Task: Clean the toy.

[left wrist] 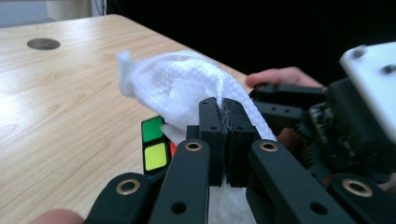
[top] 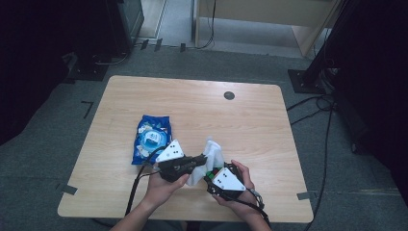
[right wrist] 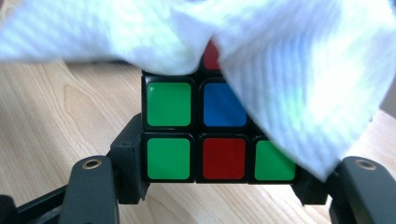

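Presently, item in hand: a puzzle cube (right wrist: 205, 140) being wiped with a white wipe (left wrist: 187, 88).
Location of cube: just above the near edge of the table (top: 250, 115), a little right of centre, between the person's two hands.
Right gripper (right wrist: 215, 186): jaws clamped on the cube's two sides, holding it clear of the wood; green, blue and red stickers face its camera.
Left gripper (left wrist: 225, 140): jaws pressed together on a fold of the wipe, with no gap showing between them.
Wipe, position: draped over the top and right part of the cube, one corner standing up loose.
Wipe packet (top: 152, 138): blue, lying flat on the table to the left of the hands, well apart from the cube.
Done, by appearance: wipe drawn out and laid on the cube; cube picked up and steadied.
Left, by judgement: the uncovered faces look unwiped; the cube likely needs turning, then setting down, and the wipe discarding.
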Tool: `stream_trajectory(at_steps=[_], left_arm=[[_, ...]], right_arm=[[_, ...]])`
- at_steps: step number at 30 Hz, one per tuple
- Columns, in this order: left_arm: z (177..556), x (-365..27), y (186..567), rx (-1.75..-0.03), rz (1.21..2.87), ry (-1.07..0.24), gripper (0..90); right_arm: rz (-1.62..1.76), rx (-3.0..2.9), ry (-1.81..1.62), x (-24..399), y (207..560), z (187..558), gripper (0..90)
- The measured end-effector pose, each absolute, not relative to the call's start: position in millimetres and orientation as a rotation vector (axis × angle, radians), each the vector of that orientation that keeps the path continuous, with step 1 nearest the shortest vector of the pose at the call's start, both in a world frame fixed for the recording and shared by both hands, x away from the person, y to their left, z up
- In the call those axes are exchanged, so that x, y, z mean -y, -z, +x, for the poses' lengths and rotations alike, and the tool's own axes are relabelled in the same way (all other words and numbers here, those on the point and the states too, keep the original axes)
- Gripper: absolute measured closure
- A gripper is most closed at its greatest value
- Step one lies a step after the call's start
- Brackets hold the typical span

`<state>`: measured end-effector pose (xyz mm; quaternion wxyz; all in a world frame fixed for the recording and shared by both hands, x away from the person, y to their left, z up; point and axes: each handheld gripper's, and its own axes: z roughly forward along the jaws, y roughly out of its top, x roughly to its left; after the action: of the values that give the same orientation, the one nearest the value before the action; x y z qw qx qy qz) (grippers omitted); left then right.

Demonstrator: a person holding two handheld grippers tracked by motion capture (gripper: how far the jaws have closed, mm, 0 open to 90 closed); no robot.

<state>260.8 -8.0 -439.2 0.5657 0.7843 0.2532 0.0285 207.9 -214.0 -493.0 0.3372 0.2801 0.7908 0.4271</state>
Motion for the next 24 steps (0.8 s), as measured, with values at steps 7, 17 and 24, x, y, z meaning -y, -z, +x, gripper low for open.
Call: stream_trajectory(at_steps=[7,17,24], left_arm=[[269.1,0.2,442.4,-0.656,1.827,-0.053,89.0],[286.2,-7.8,460.8,-0.8,1.959,-0.203,88.8],[278.6,-12.6,443.3,-0.75,1.838,-0.131,88.9]], right_arm=[[0.708,-2.021,-1.124,213.6,488.3,203.7,35.2],[0.694,-2.015,-1.134,212.9,486.8,201.4,35.1],[0.71,-2.035,-1.115,215.2,491.0,204.7,35.1]])
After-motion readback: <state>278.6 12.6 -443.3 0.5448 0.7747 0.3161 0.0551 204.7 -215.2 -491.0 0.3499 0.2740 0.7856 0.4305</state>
